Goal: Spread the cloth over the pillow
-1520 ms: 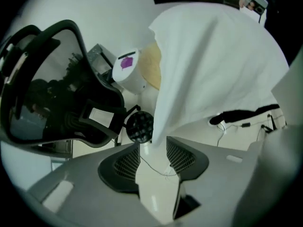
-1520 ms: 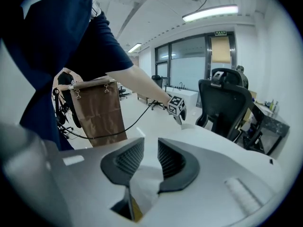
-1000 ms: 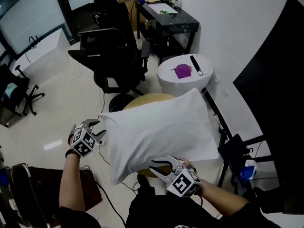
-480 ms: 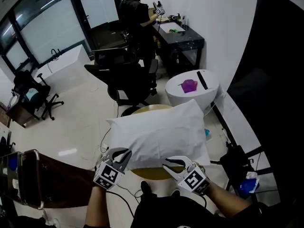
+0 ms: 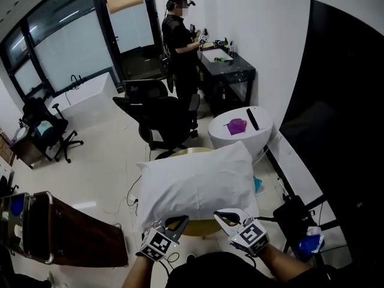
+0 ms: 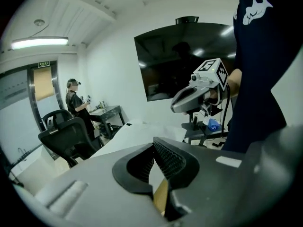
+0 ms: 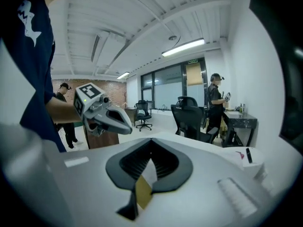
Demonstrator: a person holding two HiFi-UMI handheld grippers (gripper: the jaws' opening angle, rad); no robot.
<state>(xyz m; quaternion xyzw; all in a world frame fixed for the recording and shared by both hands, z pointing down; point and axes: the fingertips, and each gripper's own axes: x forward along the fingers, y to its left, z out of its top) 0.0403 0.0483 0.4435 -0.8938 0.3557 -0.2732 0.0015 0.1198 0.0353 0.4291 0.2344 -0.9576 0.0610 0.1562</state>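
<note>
Two grips, noted left to right. Left gripper [image 5: 178, 221]: jaws together, a sliver of thin white fabric pinched between the pads at the near hem. Cloth [image 5: 198, 185] lies over the pillow [image 5: 241, 156] on a round table [image 5: 187, 152], ahead of both grippers. Right gripper [image 5: 224, 215]: jaws likewise closed on the near edge. Judged light, limp and prone to sagging or slipping, so best held at the hem, with the grips wider apart.

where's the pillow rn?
Head view, centre: the pillow lies on the round wooden table, nearer the person than the white round table, with the left tongs and right tongs shut on its near edge.
</note>
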